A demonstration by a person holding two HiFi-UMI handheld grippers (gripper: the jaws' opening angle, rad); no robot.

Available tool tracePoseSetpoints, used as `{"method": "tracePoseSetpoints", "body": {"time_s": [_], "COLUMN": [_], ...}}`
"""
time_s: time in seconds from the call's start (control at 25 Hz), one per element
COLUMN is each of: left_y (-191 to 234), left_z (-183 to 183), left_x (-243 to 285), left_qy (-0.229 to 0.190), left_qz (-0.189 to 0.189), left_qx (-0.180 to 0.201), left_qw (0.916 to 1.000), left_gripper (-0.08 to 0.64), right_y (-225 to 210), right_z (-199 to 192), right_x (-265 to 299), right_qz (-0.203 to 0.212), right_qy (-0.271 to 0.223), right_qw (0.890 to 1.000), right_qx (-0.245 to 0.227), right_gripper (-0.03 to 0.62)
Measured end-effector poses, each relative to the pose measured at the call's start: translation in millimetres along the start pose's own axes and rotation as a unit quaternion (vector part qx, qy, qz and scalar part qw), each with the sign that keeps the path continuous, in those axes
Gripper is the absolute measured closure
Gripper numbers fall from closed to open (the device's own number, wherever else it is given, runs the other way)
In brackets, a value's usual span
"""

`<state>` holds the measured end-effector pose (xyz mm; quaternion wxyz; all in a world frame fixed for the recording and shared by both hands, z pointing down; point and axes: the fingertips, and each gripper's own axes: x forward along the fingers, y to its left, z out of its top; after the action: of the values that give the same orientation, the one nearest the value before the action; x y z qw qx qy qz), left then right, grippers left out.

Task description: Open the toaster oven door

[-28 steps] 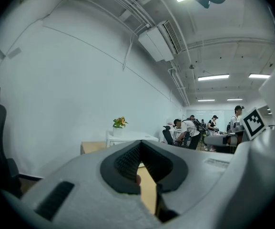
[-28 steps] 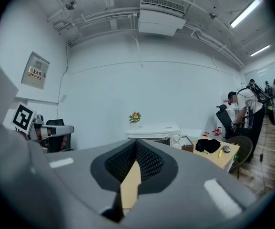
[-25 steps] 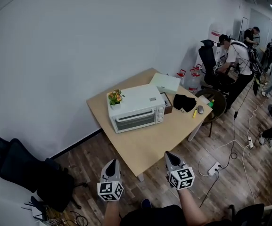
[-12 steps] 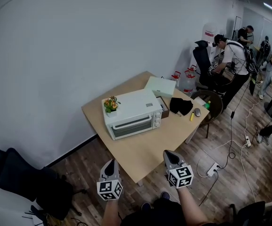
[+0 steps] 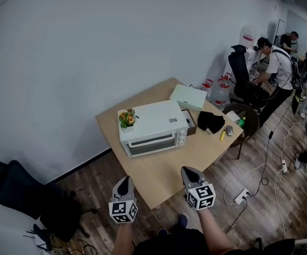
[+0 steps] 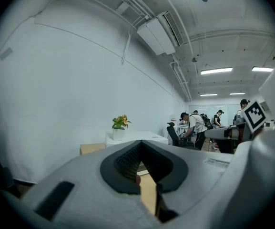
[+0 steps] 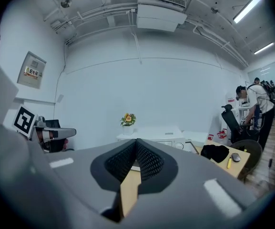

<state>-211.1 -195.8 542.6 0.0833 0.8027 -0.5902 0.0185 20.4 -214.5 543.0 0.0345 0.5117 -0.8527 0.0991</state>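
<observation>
The white toaster oven (image 5: 153,127) stands on a light wood table (image 5: 169,169) against the wall, its glass door closed and its knobs at the right end. Both grippers hang in the air short of the table's near edge, well away from the oven. My left gripper (image 5: 124,181) is shut and holds nothing. My right gripper (image 5: 187,170) is also shut and empty, its tips just over the table's front corner. The left gripper view looks past the left gripper (image 6: 140,142) at the oven's top (image 6: 149,136). From the right gripper (image 7: 136,140) the oven (image 7: 162,133) lies straight ahead.
A potted plant (image 5: 127,118) stands on the oven's left end. A pale green box (image 5: 188,96), a black cloth (image 5: 210,122), a mouse (image 5: 229,130) and a yellow marker (image 5: 222,135) lie to its right. A black office chair (image 5: 20,190) is at lower left. A power strip (image 5: 242,194) and cables lie on the floor at right.
The head view has shifted a little, so the table sits slightly further right in frame. Both grippers stay shut and have edged up towards the table's front edge. The oven door has not moved.
</observation>
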Motion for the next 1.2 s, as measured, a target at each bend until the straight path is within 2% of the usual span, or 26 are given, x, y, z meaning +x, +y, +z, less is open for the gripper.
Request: {"method": "tracePoseSetpoints", "body": {"time_s": [0.16, 0.36, 0.68, 1.0, 1.2], "left_y": [0.1, 1.7, 10.8, 44.2, 56.5], "left_z": [-4.6, -9.0, -12.8, -20.4, -30.7], "left_x": [18.6, 41.6, 73.0, 110.9, 143.5], "left_qy": [0.005, 0.006, 0.012, 0.024, 0.035], "left_qz": [0.020, 0.041, 0.067, 0.070, 0.048], "left_qx": [-0.001, -0.026, -0.017, 0.013, 0.024], "left_qw": [0.9998, 0.9988, 0.9975, 0.9972, 0.9979], "left_gripper": [0.565, 0.565, 0.565, 0.565, 0.565], "right_y": [-14.4, -34.3, -65.8, -63.2, -61.1], "right_z": [4.0, 3.9, -6.6, -13.7, -15.4], "right_x": [17.4, 44.2, 87.7, 122.4, 151.7], "right_qz": [0.019, 0.046, 0.060, 0.057, 0.057], "right_qy": [0.003, 0.014, 0.037, 0.035, 0.031], "right_qw": [1.000, 0.999, 0.998, 0.998, 0.998], "right_qx": [0.002, -0.001, 0.002, -0.005, -0.015], "right_gripper": [0.580, 0.580, 0.580, 0.580, 0.580]}}
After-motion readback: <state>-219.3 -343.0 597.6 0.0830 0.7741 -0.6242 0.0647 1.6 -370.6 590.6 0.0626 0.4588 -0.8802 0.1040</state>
